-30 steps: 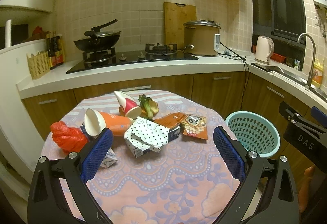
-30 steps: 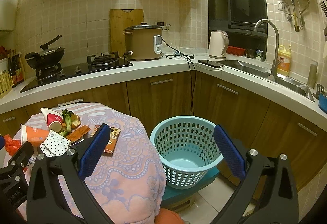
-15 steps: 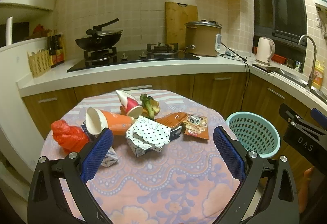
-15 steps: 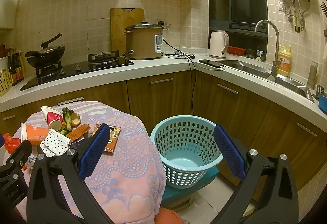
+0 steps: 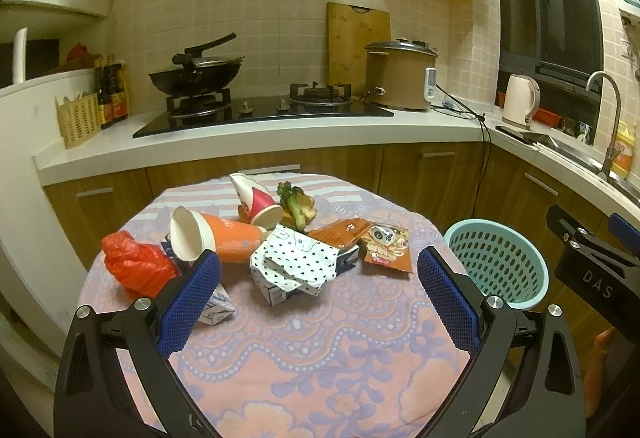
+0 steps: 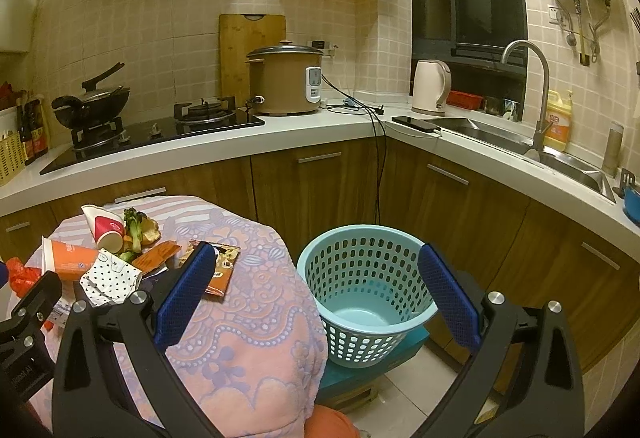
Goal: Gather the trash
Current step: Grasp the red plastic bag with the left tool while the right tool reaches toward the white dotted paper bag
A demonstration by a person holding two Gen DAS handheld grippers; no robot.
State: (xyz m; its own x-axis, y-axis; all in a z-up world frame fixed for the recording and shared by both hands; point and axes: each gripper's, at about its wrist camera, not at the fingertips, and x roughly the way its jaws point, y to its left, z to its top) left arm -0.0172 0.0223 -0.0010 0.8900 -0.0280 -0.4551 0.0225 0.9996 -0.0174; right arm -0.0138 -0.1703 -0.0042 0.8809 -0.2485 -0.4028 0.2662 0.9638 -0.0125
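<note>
Trash lies in a heap on the round table (image 5: 320, 350): an orange paper cup (image 5: 216, 234) on its side, a red-and-white cup (image 5: 256, 198), a polka-dot carton (image 5: 294, 264), a red plastic bag (image 5: 134, 266), vegetable scraps (image 5: 296, 202) and a snack wrapper (image 5: 386, 246). My left gripper (image 5: 318, 302) hovers open over the table's near side, just short of the carton, holding nothing. A light-blue basket (image 6: 364, 290) stands on the floor right of the table. My right gripper (image 6: 316, 298) hangs open in front of the basket, holding nothing.
Wooden cabinets and a white counter (image 5: 248, 142) wrap behind the table, carrying a wok (image 5: 196, 74), a rice cooker (image 6: 286, 78) with a trailing cord and a kettle (image 6: 430, 88). A sink (image 6: 520, 146) with a tap sits to the right. Tiled floor (image 6: 412, 394) shows by the basket.
The left view has drifted slightly, with the trash pile sitting a little higher and closer. Both grippers stay open and nothing on the table has shifted.
</note>
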